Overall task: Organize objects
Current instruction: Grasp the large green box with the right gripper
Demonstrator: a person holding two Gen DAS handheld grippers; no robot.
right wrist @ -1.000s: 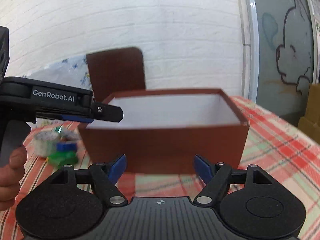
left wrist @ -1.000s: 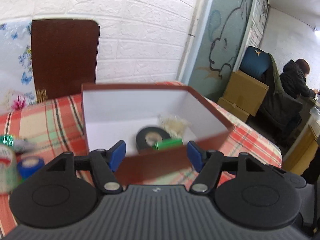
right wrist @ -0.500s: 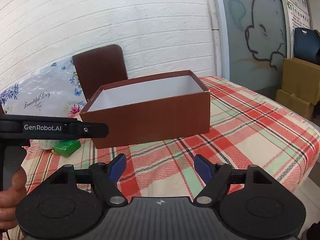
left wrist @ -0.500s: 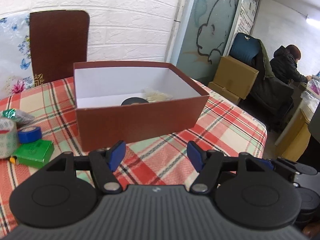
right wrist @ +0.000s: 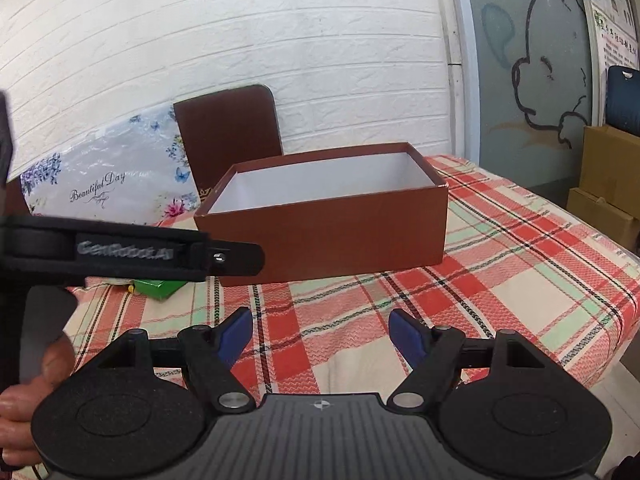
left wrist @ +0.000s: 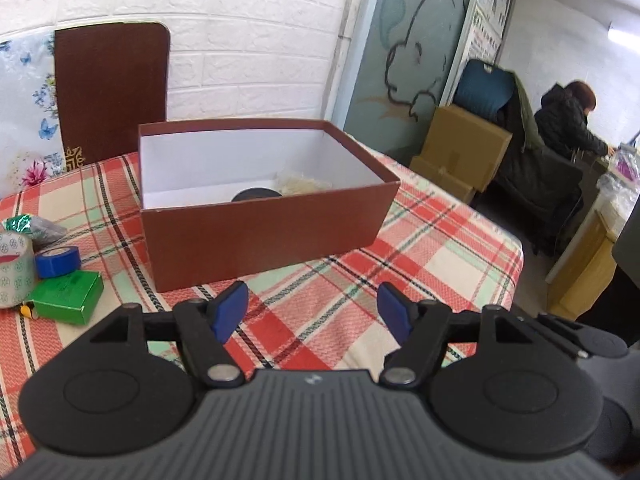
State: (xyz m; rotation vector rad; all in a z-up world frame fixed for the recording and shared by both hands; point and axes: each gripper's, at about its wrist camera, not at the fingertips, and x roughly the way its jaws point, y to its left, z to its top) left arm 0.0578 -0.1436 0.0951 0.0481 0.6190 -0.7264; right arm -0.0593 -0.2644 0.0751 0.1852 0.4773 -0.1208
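Observation:
An open brown box (left wrist: 260,240) with a white inside stands on the plaid tablecloth (left wrist: 420,264). It holds a black tape roll (left wrist: 256,194) and a pale fibrous bundle (left wrist: 300,184). Left of it lie a green carton (left wrist: 68,296), a blue tape roll (left wrist: 58,262), a patterned tape roll (left wrist: 14,272) and a foil-wrapped item (left wrist: 32,226). My left gripper (left wrist: 312,304) hovers short of the box, its jaws opening with nothing between them. My right gripper (right wrist: 320,324) is open and empty, also short of the box (right wrist: 340,240). A hand (right wrist: 24,400) holds the left gripper (right wrist: 140,252).
A brown chair back (left wrist: 112,92) and a floral bag (right wrist: 104,184) stand behind the table against the white brick wall. To the right, past the table's edge, are cardboard boxes (left wrist: 464,152) and a seated person (left wrist: 568,120).
Both grippers have drawn back from the brown box, which now looks smaller and farther off. The items left of the box have come into the left wrist view.

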